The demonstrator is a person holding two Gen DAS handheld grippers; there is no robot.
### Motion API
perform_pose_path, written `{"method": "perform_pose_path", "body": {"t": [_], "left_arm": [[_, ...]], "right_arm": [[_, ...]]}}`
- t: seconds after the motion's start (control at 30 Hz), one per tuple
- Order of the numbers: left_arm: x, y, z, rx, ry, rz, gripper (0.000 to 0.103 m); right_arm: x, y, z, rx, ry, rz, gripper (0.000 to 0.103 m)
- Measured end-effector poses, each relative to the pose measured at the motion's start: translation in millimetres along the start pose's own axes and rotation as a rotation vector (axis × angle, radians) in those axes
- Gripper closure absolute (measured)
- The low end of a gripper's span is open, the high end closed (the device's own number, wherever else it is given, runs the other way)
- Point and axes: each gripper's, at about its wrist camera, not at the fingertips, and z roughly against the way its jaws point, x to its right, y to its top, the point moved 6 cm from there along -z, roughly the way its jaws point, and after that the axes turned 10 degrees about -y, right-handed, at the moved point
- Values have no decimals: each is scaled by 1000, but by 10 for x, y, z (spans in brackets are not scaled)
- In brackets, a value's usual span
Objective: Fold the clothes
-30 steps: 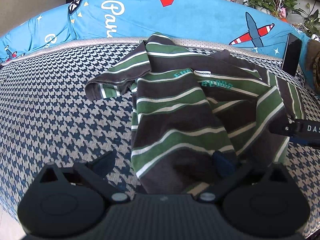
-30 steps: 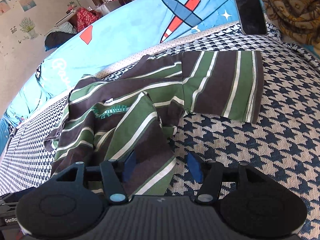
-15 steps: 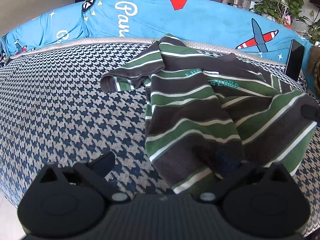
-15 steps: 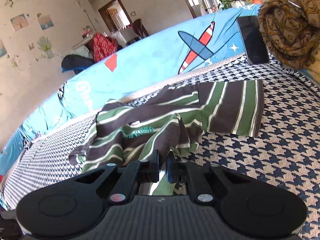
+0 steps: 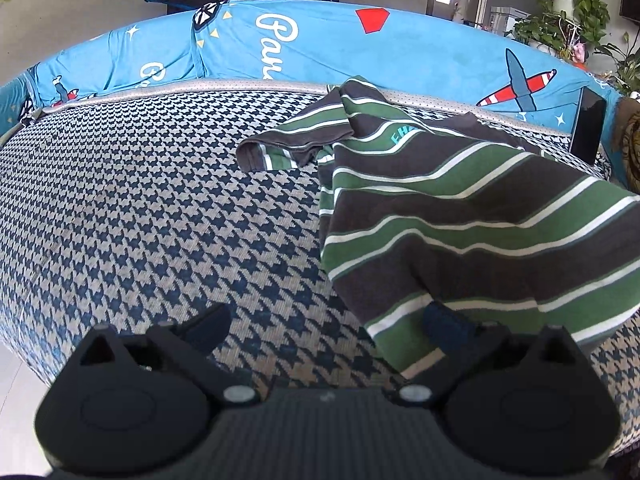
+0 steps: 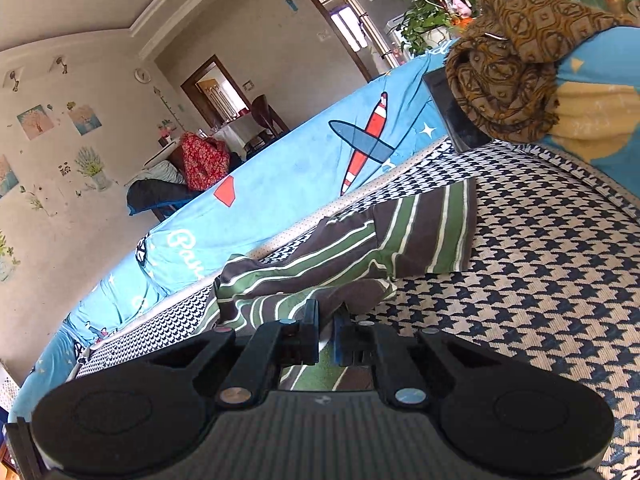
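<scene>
Green, charcoal and white stripes are marking the short-sleeved cotton shirt (image 5: 460,216) that is lying crumpled on the navy-and-cream houndstooth sofa seat (image 5: 140,208), close to the bright blue aeroplane-print cover (image 5: 312,52) draped over the backrest. Folding is looking barely begun: one sleeve is spreading flat toward the left, another toward the right, and no tidy fold is showing anywhere, so nearly all the work is remaining.

The right gripper (image 6: 327,340) is pinching a bunched fold of the shirt's hem, its jaws pressed almost together with striped cloth between them and hanging beneath. The left gripper (image 5: 324,324) is standing with jaws spread wide; its right finger is touching or tucking under the lifted hem, but nothing is being clamped.

The left wrist view is showing the teal lettering on the chest and the raised hem sagging as a slope. The right wrist view alone is revealing the pinch itself, the flat far sleeve (image 6: 424,236), and a brown patterned scarf (image 6: 508,68) heaped over a dark phone (image 6: 460,120).
</scene>
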Motion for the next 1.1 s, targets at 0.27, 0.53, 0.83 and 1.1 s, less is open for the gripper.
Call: {"method": "perform_pose_path", "body": {"t": [0.27,0.53,0.83,1.1], "left_arm": [[10,-117,68,-3,9,-27,0],[79,-214,-1,-28,18,-59,0],[62,-221,-94,-45,18,-30,0],[54,-218,-108,-52,11,-15,0]], "right_arm": [[303,4,76,-3,-57,-126,89],[398,-106,13,-83,-165,-36,85],[317,-318,-102,-160,-219,197,64],[145,-374,-305,-151,-231,309,55]]}}
